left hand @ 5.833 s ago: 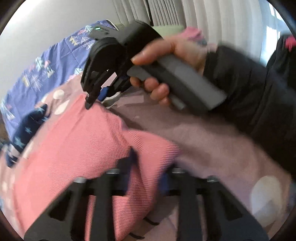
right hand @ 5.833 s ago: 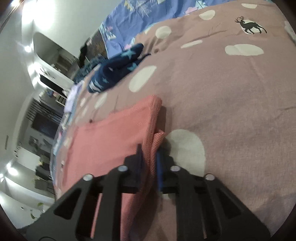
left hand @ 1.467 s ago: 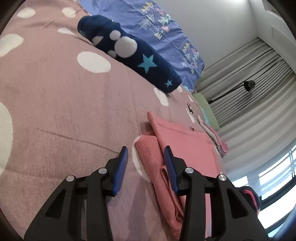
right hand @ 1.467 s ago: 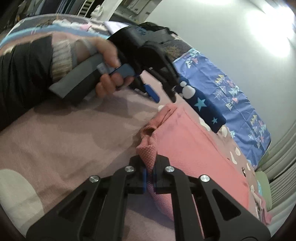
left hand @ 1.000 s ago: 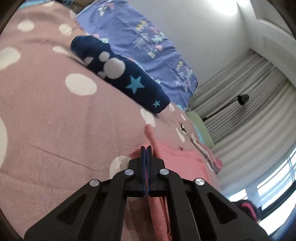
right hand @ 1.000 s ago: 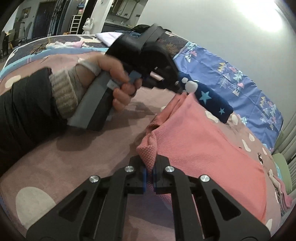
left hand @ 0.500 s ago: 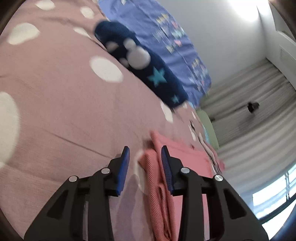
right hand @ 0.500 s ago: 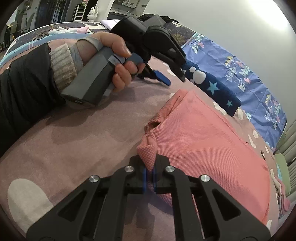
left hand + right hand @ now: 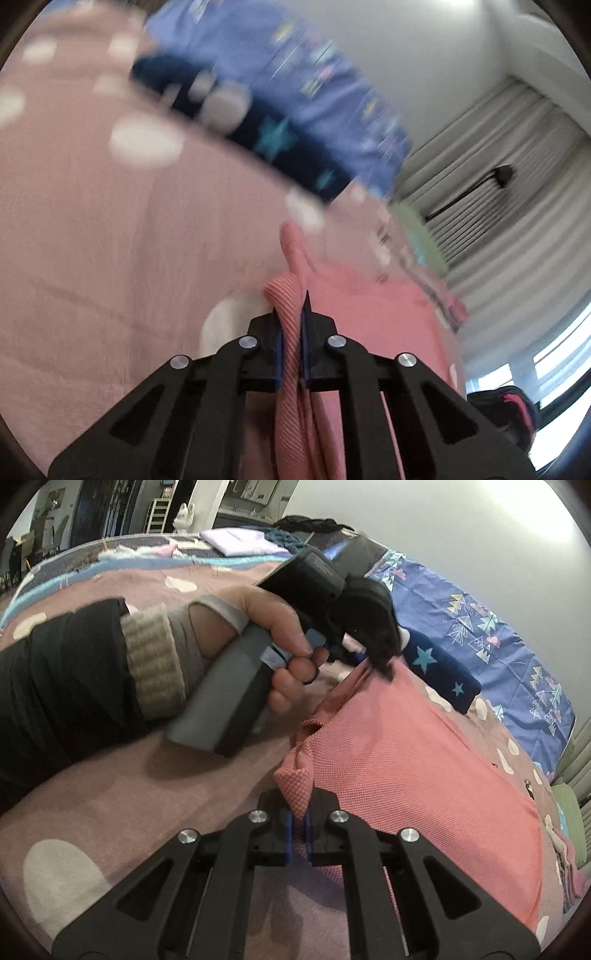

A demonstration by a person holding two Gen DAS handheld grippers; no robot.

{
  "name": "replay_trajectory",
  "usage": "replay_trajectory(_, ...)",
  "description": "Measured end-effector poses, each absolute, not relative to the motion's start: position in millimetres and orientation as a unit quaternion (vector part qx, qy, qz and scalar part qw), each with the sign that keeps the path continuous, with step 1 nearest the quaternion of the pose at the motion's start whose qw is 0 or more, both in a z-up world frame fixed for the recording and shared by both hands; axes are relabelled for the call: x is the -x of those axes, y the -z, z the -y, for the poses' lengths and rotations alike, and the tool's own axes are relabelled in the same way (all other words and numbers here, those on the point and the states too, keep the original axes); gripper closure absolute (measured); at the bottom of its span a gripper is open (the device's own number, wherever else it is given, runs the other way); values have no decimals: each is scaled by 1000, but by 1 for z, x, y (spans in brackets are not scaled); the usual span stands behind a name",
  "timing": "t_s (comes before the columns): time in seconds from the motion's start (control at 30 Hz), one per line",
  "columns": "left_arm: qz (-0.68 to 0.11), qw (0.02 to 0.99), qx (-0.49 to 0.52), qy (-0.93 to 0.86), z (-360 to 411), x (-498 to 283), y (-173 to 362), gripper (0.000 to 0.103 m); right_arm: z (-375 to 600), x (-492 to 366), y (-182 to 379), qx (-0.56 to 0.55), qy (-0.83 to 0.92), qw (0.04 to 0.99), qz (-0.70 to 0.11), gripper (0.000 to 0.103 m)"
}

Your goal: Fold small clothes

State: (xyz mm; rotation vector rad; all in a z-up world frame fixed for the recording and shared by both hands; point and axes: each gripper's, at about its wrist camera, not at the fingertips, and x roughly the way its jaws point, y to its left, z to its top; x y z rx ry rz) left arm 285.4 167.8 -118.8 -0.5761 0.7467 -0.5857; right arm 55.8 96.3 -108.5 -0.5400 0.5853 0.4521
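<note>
A pink knit garment lies spread on the dotted bedspread. My right gripper is shut on a bunched corner of it at the near edge. Further along that same edge a hand holds my left gripper, its tips on the cloth. In the blurred left wrist view, the jaws of my left gripper are closing, and a ribbed fold of the pink garment sits pinched between the blue pads.
A navy garment with stars lies beyond the pink one, by a blue patterned sheet. A small stack of folded clothes and a green item sit near the curtains. A folded white cloth lies far back.
My left gripper stood open astride the garment's edge half a second ago and has now closed on a fold of it, shifting as it did. My right gripper kept its grip and stayed still.
</note>
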Motion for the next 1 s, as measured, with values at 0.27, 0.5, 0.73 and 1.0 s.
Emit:
replay_trajectory(0.27,-398,837,279,251,-174,-297,141,95,-103,-59,117,280,-209,886,-304,98)
replay_trajectory(0.5,-391,837,304,231,-183,-299,145,95,-101,-55,115,272,-218,885,-307,89)
replay_trajectory(0.73,-414,819,296,263,-182,-295,143,76,-99,-35,121,320,-199,879,-291,62)
replay_trajectory(1.0,-443,809,245,298,-161,-290,144,76,-113,-44,131,350,-163,878,-282,60)
